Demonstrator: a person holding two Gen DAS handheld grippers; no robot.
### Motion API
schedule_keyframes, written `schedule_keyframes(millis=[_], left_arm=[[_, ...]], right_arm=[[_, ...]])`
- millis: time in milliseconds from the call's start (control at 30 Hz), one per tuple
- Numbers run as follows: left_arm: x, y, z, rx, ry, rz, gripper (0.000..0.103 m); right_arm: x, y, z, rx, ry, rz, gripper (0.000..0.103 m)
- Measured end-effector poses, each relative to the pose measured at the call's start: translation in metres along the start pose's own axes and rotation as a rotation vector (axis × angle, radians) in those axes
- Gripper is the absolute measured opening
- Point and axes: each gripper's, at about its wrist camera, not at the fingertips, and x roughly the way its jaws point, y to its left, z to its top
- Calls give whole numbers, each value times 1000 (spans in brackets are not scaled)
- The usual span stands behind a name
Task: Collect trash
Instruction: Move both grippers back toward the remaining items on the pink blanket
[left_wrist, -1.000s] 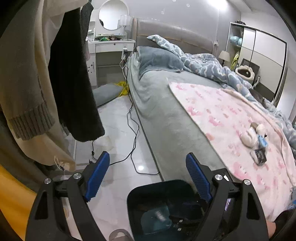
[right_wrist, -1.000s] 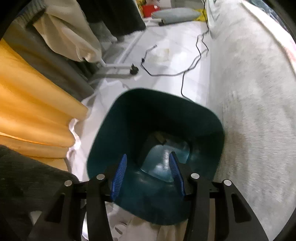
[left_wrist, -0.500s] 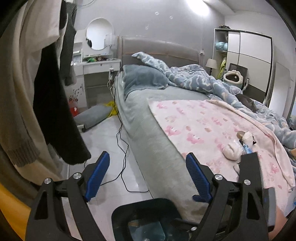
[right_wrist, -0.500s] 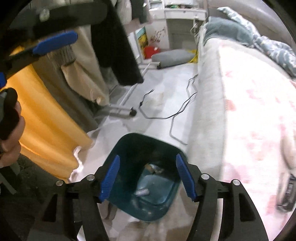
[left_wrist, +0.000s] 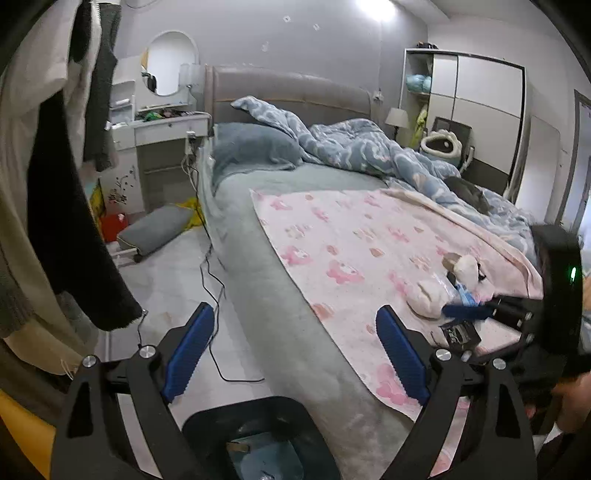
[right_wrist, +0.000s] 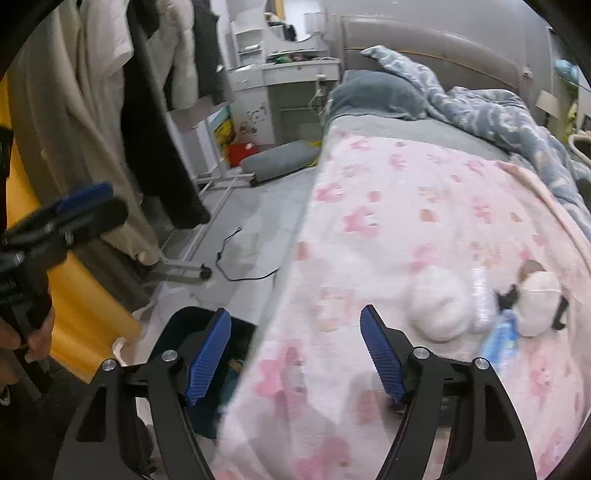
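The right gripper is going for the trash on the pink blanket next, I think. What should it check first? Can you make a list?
1. Right gripper open and empty: ok, jaws wide apart, nothing between them.
2. Trash in sight: ok, white crumpled wads, a blue wrapper and a clear plastic piece lie together on the pink blanket.
3. Lined up with the pile: not ok, it sits off to the right of the jaws.
4. Sharp picture: not ok, the right wrist view is blurry.
5. Trash bin within reach: ok, on the floor beside the bed.
6. Left gripper out of the way: ok, open, over the bin.
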Motion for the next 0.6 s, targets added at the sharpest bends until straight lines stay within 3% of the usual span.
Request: schedule_keyframes(millis=[600], left_arm=[[39, -45, -11, 2, 131, -190, 96]], right_arm=[[-20, -101, -12, 115, -24, -77, 87]])
